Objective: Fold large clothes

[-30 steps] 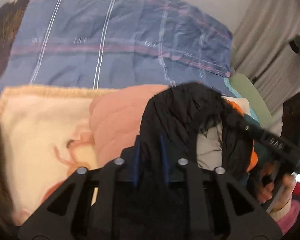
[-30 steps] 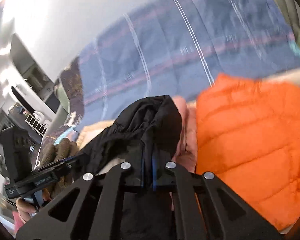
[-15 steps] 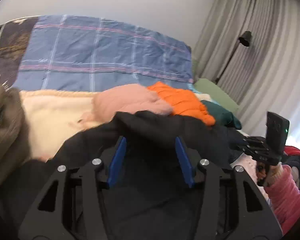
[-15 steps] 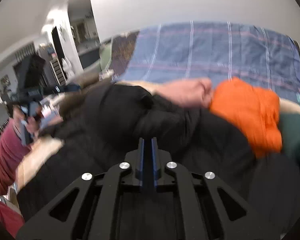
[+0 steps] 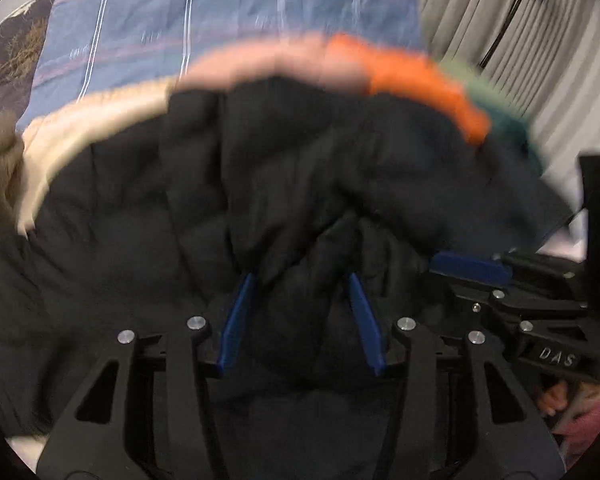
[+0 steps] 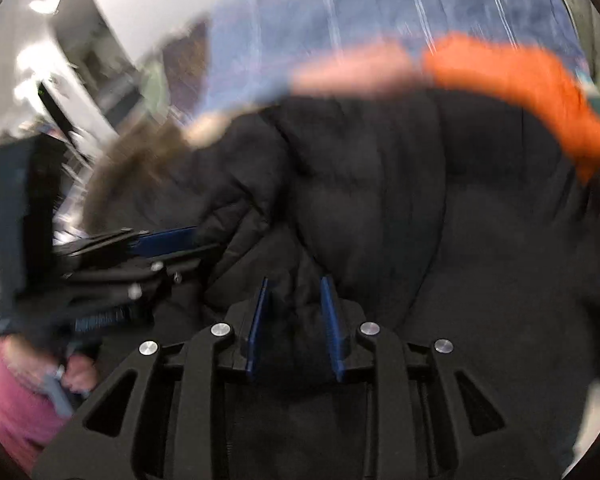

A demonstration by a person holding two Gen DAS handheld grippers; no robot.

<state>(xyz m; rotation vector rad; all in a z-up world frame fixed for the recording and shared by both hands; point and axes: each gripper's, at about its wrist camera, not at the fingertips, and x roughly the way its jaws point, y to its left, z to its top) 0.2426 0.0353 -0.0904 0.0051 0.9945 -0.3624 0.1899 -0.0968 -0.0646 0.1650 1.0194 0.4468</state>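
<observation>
A black puffer jacket (image 5: 292,184) with a brown fur hood trim lies spread on the bed and fills both views (image 6: 400,208). My left gripper (image 5: 300,280) is open, its blue pads apart with a bunched jacket fold between them. My right gripper (image 6: 294,284) is also open, its pads parted around a jacket fold. Each gripper shows in the other's view: the right one at the right edge of the left wrist view (image 5: 472,270), the left one at the left of the right wrist view (image 6: 164,238). Both views are motion-blurred.
Beyond the jacket lie a pink garment (image 5: 276,64), an orange puffer jacket (image 5: 428,80), a dark green garment (image 5: 512,132) and a cream blanket (image 5: 92,120) on a blue plaid bed cover (image 5: 220,12). Grey curtains (image 5: 520,20) hang at the right.
The right gripper, shut on the jacket half a second ago, has opened. The left gripper stays open. Both have swung down close over the jacket, now spread flatter on the bed.
</observation>
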